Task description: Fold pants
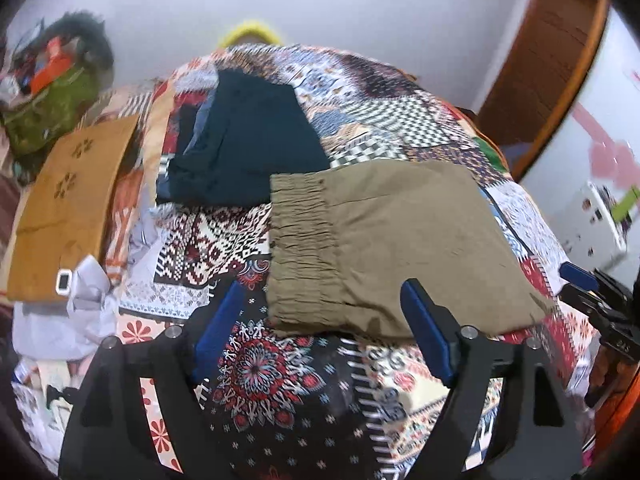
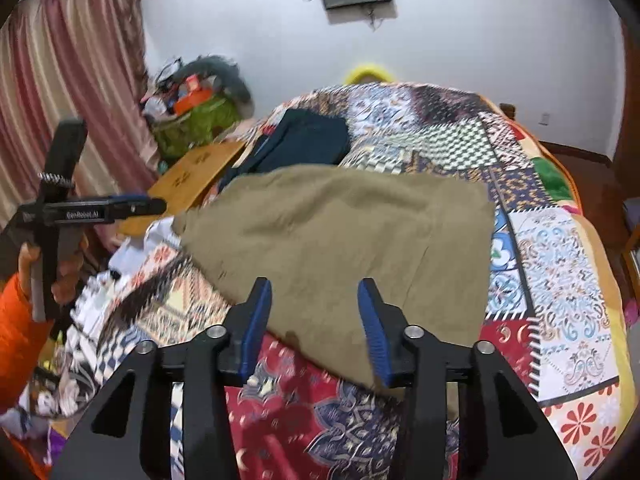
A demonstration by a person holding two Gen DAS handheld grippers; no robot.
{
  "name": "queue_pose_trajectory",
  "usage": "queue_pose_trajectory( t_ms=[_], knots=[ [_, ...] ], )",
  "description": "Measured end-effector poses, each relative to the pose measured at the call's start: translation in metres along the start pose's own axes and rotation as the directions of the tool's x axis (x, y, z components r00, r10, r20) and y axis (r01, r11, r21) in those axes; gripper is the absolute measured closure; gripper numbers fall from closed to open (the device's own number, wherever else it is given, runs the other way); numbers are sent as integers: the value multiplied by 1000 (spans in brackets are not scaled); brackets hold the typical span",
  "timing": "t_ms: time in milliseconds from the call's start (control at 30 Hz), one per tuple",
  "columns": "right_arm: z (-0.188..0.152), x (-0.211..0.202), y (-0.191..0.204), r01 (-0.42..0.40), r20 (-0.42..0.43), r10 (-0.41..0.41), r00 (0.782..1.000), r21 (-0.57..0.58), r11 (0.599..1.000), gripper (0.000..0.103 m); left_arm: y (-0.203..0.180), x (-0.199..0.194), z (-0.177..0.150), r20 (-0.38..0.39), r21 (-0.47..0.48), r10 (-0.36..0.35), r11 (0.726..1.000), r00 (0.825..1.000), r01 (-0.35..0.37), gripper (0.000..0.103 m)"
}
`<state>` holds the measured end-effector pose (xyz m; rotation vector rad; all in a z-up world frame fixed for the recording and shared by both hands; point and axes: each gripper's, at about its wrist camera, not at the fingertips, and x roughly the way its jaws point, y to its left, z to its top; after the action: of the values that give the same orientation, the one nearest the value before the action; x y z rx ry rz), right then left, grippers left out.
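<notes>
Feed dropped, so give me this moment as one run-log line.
pants: olive, folded flat on quilt | left gripper: open, empty | right gripper: open, empty | dark pants: folded, behind

Both views ride the handheld grippers, tilted down close over the patchwork-patterned bedspread [image 1: 400,120] toward the white far wall [image 2: 460,40] at 12 o'clock. The left wrist view sits toward 9 o'clock, the right toward 3 — both share the folded olive-khaki pants [image 1: 400,240] [image 2: 340,232].
</notes>
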<state>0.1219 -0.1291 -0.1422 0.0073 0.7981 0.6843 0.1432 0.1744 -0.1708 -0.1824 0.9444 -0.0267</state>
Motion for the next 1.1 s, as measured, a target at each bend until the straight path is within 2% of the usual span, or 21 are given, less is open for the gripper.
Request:
queue_pose_trajectory(
  t_ms=[133, 300, 333, 433, 500, 600, 767, 933, 1067, 1100],
  knots=[
    [6, 10, -10, 32, 8, -32, 999, 76, 997, 57, 8, 25, 2, -68, -54, -33, 998, 997, 30, 21],
    [3, 31, -18, 31, -41, -26, 999, 118, 992, 54, 4, 54, -4, -147, -91, -104, 992, 984, 91, 21],
    [0, 37, -18, 32, -58, -25, 998, 120, 992, 54, 3, 57, -6, -147, -87, -95, 993, 985, 83, 23],
    [-9, 51, -18, 35, -114, -22, 993, 115, 993, 54, 1, 58, -9, -130, -62, -62, 997, 990, 54, 36],
    [-16, 58, -22, 36, -143, -20, 989, 110, 993, 53, 1, 56, -10, -109, -36, -30, 999, 994, 26, 41],
    [-24, 54, -25, 27, -126, -13, 992, 105, 994, 52, 8, 54, -11, -93, -29, 26, 999, 995, -29, 45],
    [-32, 44, -31, 35, -136, -24, 990, 79, 996, 54, 24, 58, -18, -97, -74, -3, 997, 995, -5, 43],
    [-42, 36, -39, 87, -166, -76, 983, 57, 995, 54, 22, 59, -23, -76, -65, 31, 997, 997, -36, 38],
    [-56, 26, -55, 132, -177, -114, 977, 92, 987, 55, 22, 60, -25, -77, -70, 33, 997, 997, -38, 35],
    [-59, 23, -59, 118, -175, -98, 980, 109, 987, 55, 22, 60, -25, -76, -71, 35, 997, 996, -40, 34]
  ],
)
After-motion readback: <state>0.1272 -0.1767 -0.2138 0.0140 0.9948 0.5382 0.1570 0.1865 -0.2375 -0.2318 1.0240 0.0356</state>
